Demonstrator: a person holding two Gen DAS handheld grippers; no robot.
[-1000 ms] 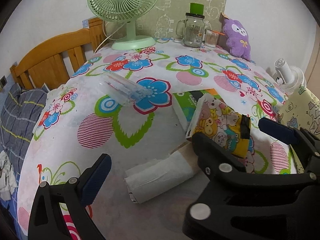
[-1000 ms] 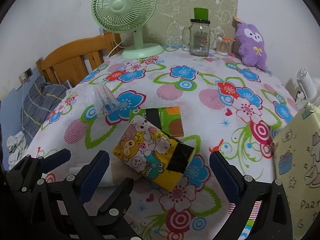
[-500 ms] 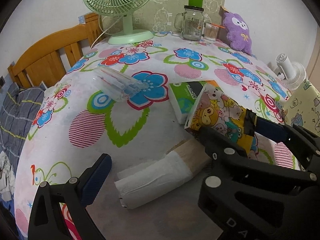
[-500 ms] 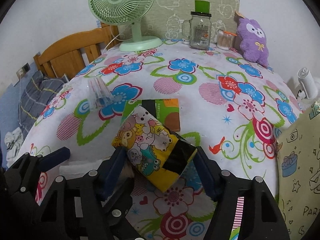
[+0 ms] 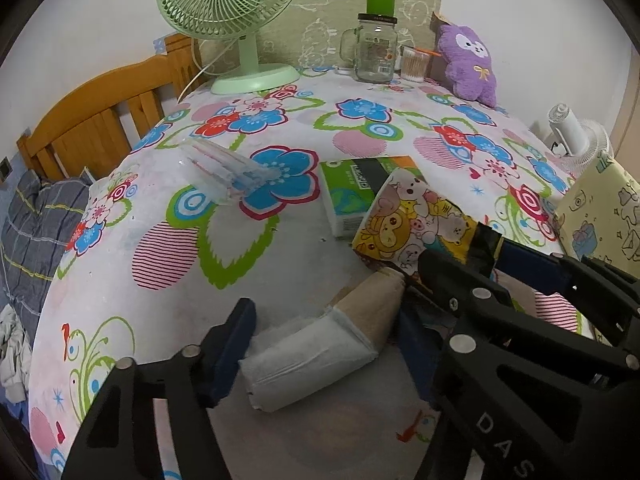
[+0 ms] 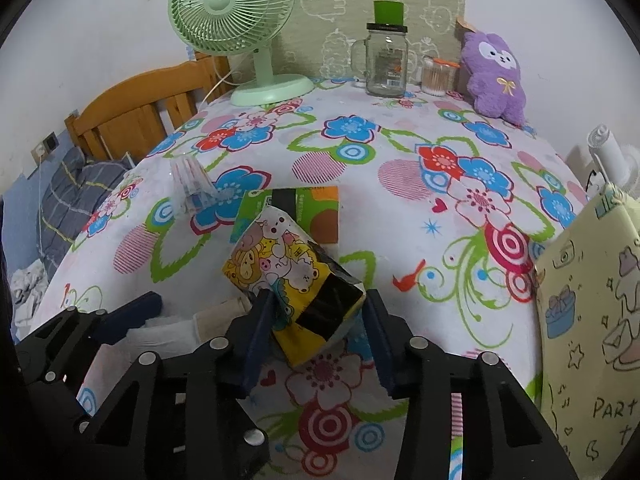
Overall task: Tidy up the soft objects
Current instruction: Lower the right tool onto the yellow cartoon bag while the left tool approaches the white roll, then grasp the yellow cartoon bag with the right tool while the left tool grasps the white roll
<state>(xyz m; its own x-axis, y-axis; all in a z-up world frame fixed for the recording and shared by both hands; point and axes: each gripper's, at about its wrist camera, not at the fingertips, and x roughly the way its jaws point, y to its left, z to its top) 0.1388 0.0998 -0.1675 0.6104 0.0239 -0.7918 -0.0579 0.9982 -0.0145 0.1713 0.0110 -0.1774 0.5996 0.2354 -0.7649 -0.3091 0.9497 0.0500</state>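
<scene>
Jaws of the right gripper (image 6: 316, 322) had just been closing, and they were clenched on the near end of the yellow pack (image 6: 294, 276), the blue pads pressing its two sides. This pack, with cartoon animals and a black strip, lay tilted on the surface (image 6: 400, 216), its far end leaning over the green pack (image 6: 308, 210) behind it.

The left gripper (image 5: 320, 344) had also just been closing its jaws – the white roll (image 5: 316, 356) lay between them. Its left pad (image 5: 228, 352) seemed to touch the roll's end, but the right pad was hidden behind the other gripper's arm, so I could not tell if the roll was really grasped. The roll lay across the near edge of the surface, with a beige end toward the yellow pack, just beside it.

Farther left a clear bundle (image 5: 222, 170) of thin sticks lay on a blue flower of the cloth. At the back stood a green fan (image 6: 240, 32), a glass jar (image 6: 386, 60), a small cup (image 6: 434, 76) of swabs and a purple plush (image 6: 494, 76). A pale yellow bag (image 6: 592, 320) was at the right edge – well apart from both packs.
</scene>
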